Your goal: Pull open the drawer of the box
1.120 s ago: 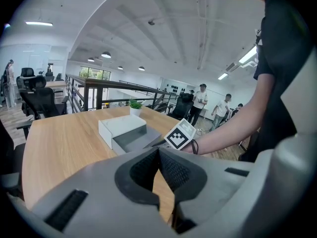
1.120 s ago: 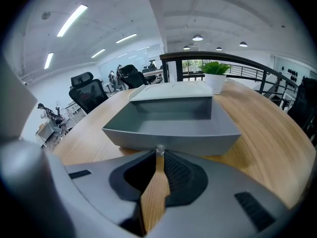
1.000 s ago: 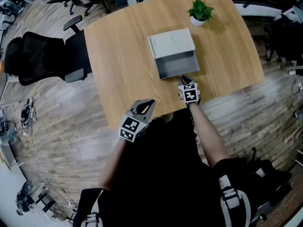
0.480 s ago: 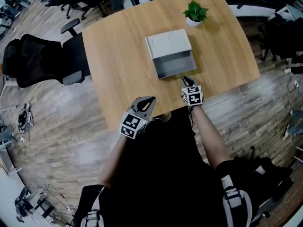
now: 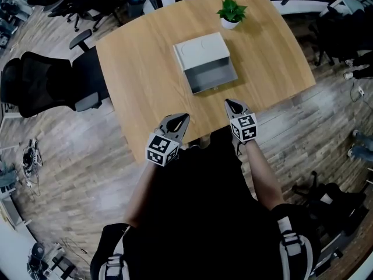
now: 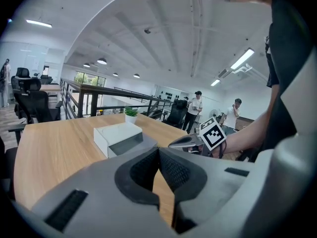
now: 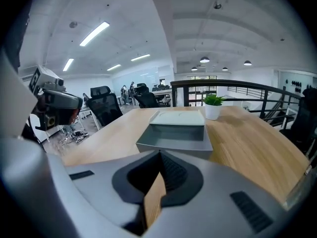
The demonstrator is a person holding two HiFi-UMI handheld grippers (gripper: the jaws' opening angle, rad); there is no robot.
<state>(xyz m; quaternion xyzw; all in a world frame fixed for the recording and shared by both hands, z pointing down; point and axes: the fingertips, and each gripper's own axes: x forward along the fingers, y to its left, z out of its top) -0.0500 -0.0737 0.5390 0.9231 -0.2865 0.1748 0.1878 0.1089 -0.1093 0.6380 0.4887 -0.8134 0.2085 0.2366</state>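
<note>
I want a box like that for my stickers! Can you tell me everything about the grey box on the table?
The box is pale grey, squarish and flat-topped, plastic-looking, with two faint circles in its top. Its darker grey drawer stands open toward the person and looks empty. It sits flat on the wooden table, a potted plant just beyond it. Only the table touches it.
</note>
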